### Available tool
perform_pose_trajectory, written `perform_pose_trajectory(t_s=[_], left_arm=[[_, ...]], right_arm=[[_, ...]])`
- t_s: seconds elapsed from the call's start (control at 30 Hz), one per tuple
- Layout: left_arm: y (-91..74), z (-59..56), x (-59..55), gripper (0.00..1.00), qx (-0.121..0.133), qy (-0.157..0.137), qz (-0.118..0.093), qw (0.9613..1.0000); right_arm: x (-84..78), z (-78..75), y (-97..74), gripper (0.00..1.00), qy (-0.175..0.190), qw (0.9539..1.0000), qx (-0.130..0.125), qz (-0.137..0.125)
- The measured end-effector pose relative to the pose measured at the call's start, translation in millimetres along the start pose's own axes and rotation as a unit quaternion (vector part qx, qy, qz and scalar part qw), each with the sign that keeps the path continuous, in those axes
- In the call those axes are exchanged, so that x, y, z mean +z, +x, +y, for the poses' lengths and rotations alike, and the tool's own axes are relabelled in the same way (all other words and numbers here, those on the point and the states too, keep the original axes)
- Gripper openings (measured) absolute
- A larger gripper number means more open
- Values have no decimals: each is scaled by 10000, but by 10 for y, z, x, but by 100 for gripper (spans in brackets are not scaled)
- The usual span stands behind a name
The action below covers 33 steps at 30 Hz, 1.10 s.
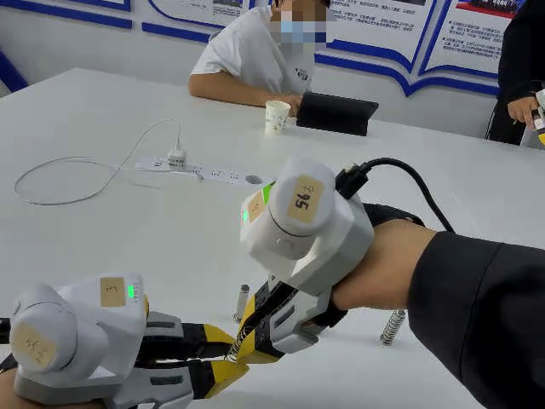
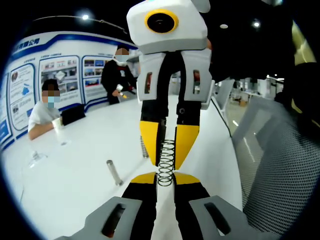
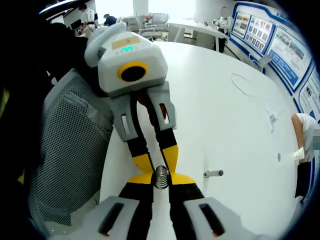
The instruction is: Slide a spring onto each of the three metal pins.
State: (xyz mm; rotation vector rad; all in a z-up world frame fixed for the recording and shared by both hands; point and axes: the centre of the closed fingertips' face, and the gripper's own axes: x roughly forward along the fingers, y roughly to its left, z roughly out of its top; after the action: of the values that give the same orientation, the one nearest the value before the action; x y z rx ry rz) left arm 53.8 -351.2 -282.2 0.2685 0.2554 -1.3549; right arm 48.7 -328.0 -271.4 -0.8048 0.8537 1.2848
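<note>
**Item: one spring held between two pairs of tongs, over a white surface**

- Left tongs (image 2: 165, 178): yellow-tipped jaws closed to a narrow gap, pinching the lower end of the spring (image 2: 166, 159). In the head view they enter from 8 o'clock.
- Right tongs (image 3: 160, 179): jaws likewise nearly closed, clamped on the same spring, which its own view shows end-on between the yellow tips. In the left gripper view these tongs come down from 12 o'clock, one yellow finger (image 2: 149, 140) on each side of the coil.
- Spring: upright in the left gripper view and gripped at both ends. It is held above the surface (image 1: 102, 111), not on any pin.
- Pin (image 1: 242, 302): bare metal and upright. In the head view it stands at 12 o'clock of the meeting jaw tips, near them but apart.
- A bare pin (image 2: 114, 172) stands at 9 o'clock of the held spring in the left gripper view. Another (image 3: 213, 173) is at 3 o'clock in the right gripper view. Whether these are the same pin cannot be told.
- Second spring (image 1: 392, 326): lying loose on the surface at 3 o'clock of the tongs, just below the right hand (image 1: 383, 273).
- Power strip (image 1: 204, 174): white, at 11 o'clock, well apart from the work.
- Paper cup (image 1: 277, 116) and black tablet (image 1: 336, 112): side by side at 12 o'clock, at the far edge before a seated person (image 1: 247, 51).
</note>
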Motion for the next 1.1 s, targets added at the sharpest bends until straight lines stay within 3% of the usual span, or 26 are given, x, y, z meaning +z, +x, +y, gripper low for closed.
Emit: perform_pose_trajectory(t_s=[0.37, 0.77, 1.1], left_arm=[[-37, 105, -99, 31, 219, -267, 111, 9993], [-77, 200, -170, 46, 437, -487, 188, 9977], [-83, 214, -210, 51, 502, -586, 222, 9968]], right_arm=[[-72, -168, -86, 12, 88, 9998, -135, 97], [-125, -541, -204, 12, 156, 9986, -443, 242], [-108, -846, -193, 12, 222, 9972, -595, 390]])
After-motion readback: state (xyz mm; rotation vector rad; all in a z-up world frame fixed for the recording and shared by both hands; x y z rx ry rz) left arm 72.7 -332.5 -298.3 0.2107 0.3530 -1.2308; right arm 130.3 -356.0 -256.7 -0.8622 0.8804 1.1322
